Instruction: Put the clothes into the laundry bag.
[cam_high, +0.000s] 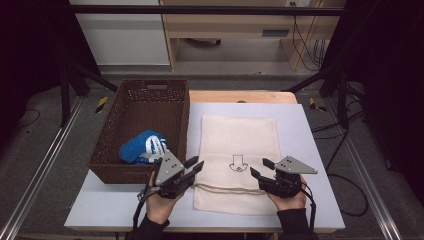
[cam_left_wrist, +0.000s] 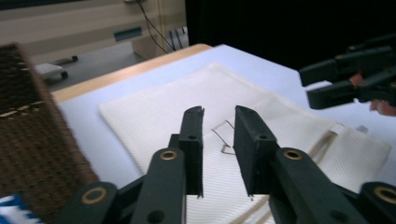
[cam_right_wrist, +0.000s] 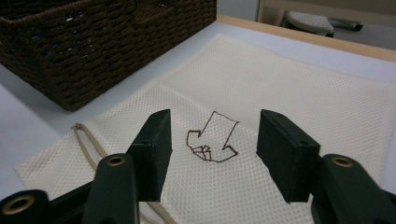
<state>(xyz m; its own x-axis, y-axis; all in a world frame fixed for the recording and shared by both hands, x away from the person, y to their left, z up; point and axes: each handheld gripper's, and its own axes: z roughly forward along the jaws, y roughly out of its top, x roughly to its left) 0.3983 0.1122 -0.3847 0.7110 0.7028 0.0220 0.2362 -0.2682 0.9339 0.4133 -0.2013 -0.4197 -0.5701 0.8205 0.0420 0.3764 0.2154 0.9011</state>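
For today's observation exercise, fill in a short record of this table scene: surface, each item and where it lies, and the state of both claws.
surface: table with a pale top
bag: cream mesh drawstring bag lying flat at centre, arrow drawing on it, cord at its near end
basket: brown woven basket to the left of the bag
basket contents: blue and white item
left claw: open, at the bag's near left edge
right claw: open, over the bag's near right part
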